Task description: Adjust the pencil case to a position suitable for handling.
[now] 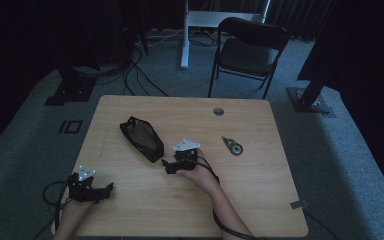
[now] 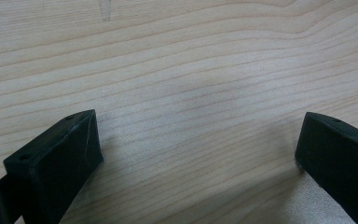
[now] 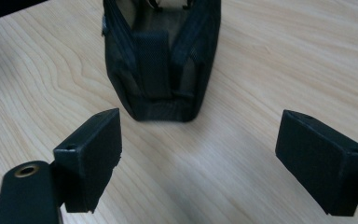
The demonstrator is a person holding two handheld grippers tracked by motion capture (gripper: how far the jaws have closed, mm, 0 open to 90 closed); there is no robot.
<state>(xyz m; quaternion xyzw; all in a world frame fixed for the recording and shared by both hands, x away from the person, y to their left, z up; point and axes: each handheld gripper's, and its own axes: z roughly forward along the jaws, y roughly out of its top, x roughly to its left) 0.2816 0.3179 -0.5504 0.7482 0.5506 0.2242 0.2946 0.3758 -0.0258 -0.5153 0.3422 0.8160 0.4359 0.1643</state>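
Black mesh pouch [image 3: 161, 60] is seen lying mid-table [image 1: 260, 200], just beyond the right gripper [image 3: 198, 158], whose jaws are spread wide. Near the left edge, the left gripper [image 2: 198, 154] is held with jaws spread over bare wood.

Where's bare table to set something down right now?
Bare: the near right corner of the table, and the far left corner behind the black pouch. Crowded: the middle, between pouch, right hand-held gripper and the small tool.
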